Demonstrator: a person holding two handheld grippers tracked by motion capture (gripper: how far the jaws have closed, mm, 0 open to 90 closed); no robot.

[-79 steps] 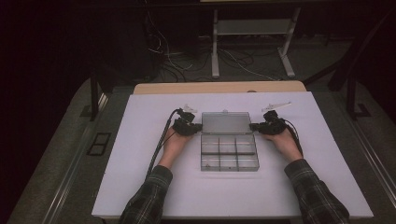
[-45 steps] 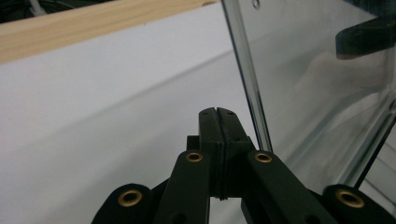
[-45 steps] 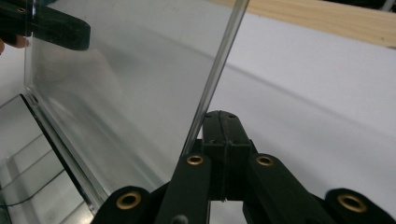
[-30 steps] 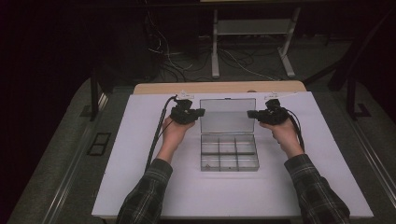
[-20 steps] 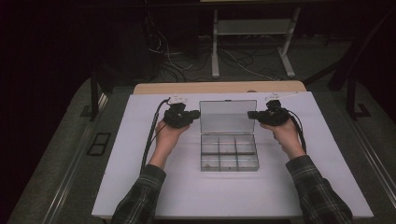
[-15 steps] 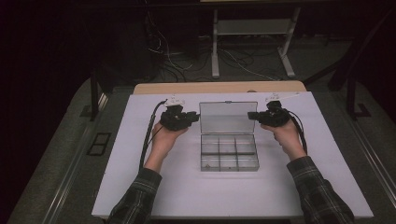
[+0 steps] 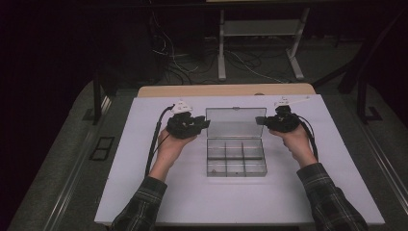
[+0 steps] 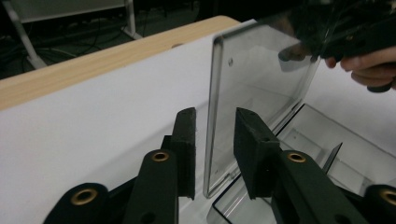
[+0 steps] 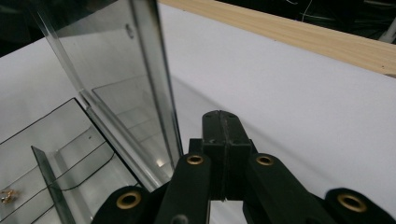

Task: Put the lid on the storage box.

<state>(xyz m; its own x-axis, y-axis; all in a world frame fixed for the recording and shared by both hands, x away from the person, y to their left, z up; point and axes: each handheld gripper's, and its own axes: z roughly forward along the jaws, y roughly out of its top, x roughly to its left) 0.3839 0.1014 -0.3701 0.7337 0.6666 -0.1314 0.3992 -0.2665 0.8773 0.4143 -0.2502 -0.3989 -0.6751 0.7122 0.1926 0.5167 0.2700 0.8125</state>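
- We see the counter covered with a white sheet, a strip of pale wood bare along its far edge.
- Around it we make out a dull grey floor — darker toward the back of the room.
- Beyond the counter stands a white metal frame on two legs, with loose cables trailing across the floor beside it.
- The far room lies in deep shadow — light falls mostly on the counter.
- A dark rail rises at the left.
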